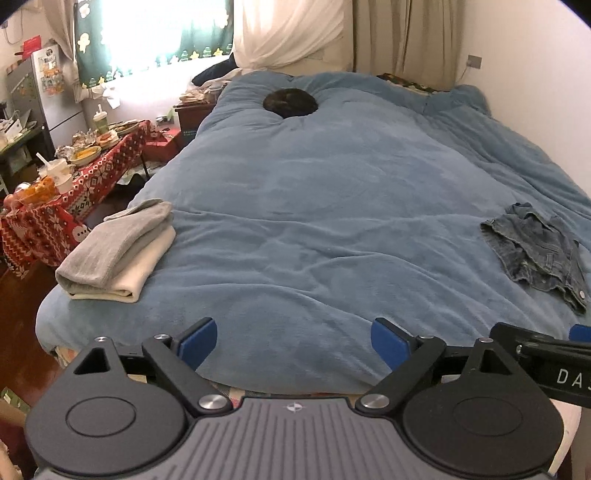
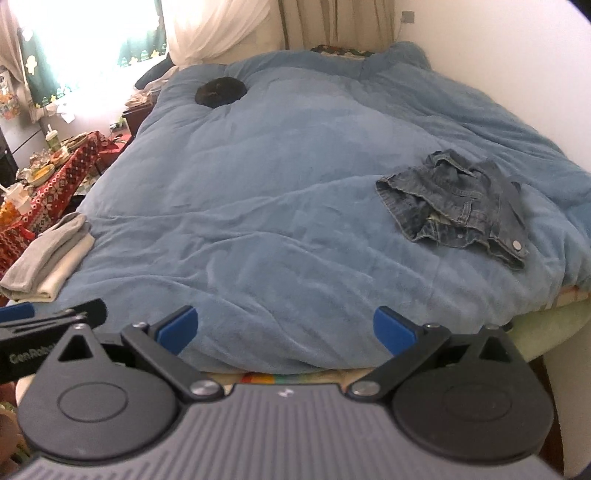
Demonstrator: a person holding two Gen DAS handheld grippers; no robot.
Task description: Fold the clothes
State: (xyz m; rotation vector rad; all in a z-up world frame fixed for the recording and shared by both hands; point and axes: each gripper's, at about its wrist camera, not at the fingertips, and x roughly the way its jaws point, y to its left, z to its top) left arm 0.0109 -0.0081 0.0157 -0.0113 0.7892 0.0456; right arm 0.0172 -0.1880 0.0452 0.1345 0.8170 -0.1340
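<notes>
On bed: folded stack [image 1: 118, 251] left; denim [image 2: 454, 203] crumpled right
Jaws: left gripper [image 1: 295, 341], right gripper [image 2: 286, 330] released, empty
Next: likely reach denim; spread flat

Spread across the whole bed: a duvet [image 1: 314, 206], bare in the middle. On its near left corner, a stack of folded clothes [image 1: 118, 251] — one folded piece lying on top of another. Far across on the right side, well apart from the stack, a crumpled denim garment [image 2: 454, 206] lying near the wall. Toward the head of the bed, left of centre, a dark round shape [image 1: 291, 102] sunk into the duvet. Left of the bed, on the floor side — a cluttered table [image 1: 66, 192], with a fridge [image 1: 37, 92] behind it and curtains [image 1: 295, 33] beyond the head of the bed.
</notes>
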